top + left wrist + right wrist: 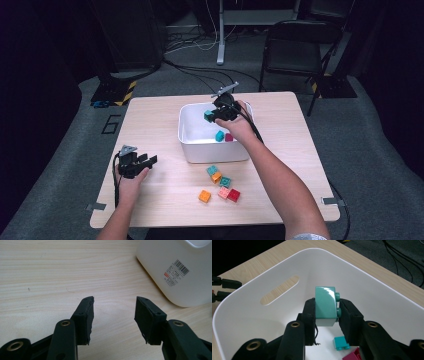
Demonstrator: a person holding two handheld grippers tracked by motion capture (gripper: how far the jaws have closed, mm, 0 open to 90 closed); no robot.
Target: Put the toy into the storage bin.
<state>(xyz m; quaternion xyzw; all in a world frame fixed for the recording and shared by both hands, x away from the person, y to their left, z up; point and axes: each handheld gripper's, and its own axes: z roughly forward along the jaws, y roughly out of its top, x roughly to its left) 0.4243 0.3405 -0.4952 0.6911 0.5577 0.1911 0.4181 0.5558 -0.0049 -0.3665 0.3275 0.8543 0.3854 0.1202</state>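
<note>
Over the white bin (387, 305), the right gripper (327, 312) clamps a teal brick (325, 306), half-hiding a magenta brick (352, 355); left gripper (113, 315) gapes empty.

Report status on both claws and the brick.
Right claw shut on teal brick, over white bin. Left claw open, idle on table. Nothing in the way.

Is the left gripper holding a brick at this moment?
No, the left gripper has its jaws spread apart over the bare table with nothing between them.
</note>
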